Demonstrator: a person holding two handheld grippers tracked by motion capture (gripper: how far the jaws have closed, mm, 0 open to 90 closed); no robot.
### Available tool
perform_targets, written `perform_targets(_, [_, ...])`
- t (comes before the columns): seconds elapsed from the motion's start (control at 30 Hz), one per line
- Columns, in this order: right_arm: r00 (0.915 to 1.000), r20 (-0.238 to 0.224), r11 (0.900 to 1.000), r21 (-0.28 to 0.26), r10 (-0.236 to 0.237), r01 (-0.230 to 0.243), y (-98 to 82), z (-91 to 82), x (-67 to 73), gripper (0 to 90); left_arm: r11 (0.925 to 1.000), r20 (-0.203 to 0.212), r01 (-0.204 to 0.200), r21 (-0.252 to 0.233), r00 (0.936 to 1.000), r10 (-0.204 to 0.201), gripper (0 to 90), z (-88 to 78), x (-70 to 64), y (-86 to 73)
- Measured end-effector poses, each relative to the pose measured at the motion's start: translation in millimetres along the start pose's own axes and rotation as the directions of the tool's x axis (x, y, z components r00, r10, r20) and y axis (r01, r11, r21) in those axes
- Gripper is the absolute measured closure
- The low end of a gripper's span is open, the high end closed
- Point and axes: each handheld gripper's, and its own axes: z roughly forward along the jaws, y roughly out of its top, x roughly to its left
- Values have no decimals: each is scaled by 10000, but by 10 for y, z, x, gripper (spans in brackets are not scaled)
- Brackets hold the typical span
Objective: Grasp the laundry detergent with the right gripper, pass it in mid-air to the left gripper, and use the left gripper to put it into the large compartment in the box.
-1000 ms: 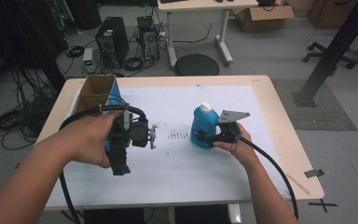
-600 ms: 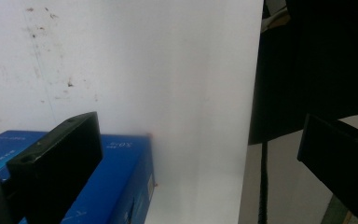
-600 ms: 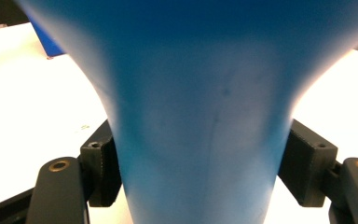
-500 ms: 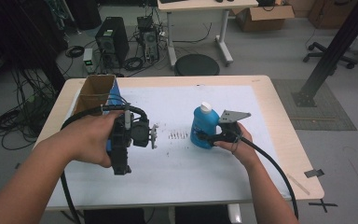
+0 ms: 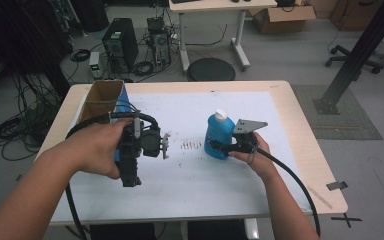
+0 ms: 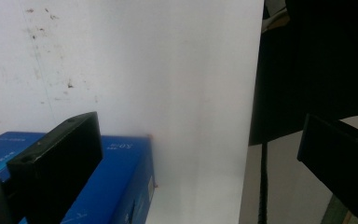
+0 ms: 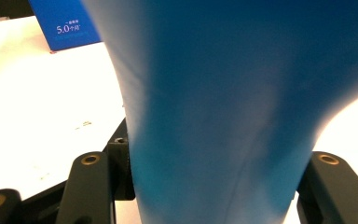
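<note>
Right claw (image 5: 219,148): jaws just closed, now grasping blue bottle (image 5: 218,134) | left claw (image 5: 164,146): released, beside blue box (image 6: 116,186) | bottle ready for lifting off worktop (image 5: 280,115)

Bottle (image 5: 219,135) right on table (image 5: 280,105); cardboard box (image 5: 101,95) far left.

Grey floor (image 5: 290,55), tangled cables (image 5: 15,127)

Blue bottle (image 5: 219,137) smooth plastic, slight sheen, white plastic cap. Right gripper (image 5: 220,147) matt black plastic with brass-look inserts and a dull grey metal plate on top. Desk (image 5: 300,130) pale wood-look edge, covered with matt white paper, speckled. Left of the bottle, blue box (image 6: 116,182) glossy card; open carton (image 5: 100,100) brown cardboard.
</note>
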Motion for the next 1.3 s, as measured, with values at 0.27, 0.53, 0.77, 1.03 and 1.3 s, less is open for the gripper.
perform_targets(0.27, [10000, 34, 10000, 66, -62, 62, 11, -4, 10, 456, 10000, -12, 23, -13, 10000, -23, 6, -7, 2, 9])
perform_targets(0.53, [9998, -107, 9997, -204, -156, 153, 59, -45, 36, 462, 10000, -59, 17, -44, 10000, -17, 5, -45, 21, 23])
perform_targets(0.77, [9954, -510, 9966, -195, -806, 797, 304, -251, 102, 462, 9999, -182, -109, -91, 9998, 107, 6, -132, 63, 65])
perform_targets(1.03, [9685, -1764, 9844, -291, -1757, 1733, 561, -434, 332, 461, 9991, -286, -331, -249, 9991, 323, 6, -279, 115, 170])
perform_targets(1.3, [9192, -2915, 9639, -536, -2648, 2607, 708, -479, 602, 460, 9983, -225, -497, -308, 9985, 490, 6, -341, 162, 282])
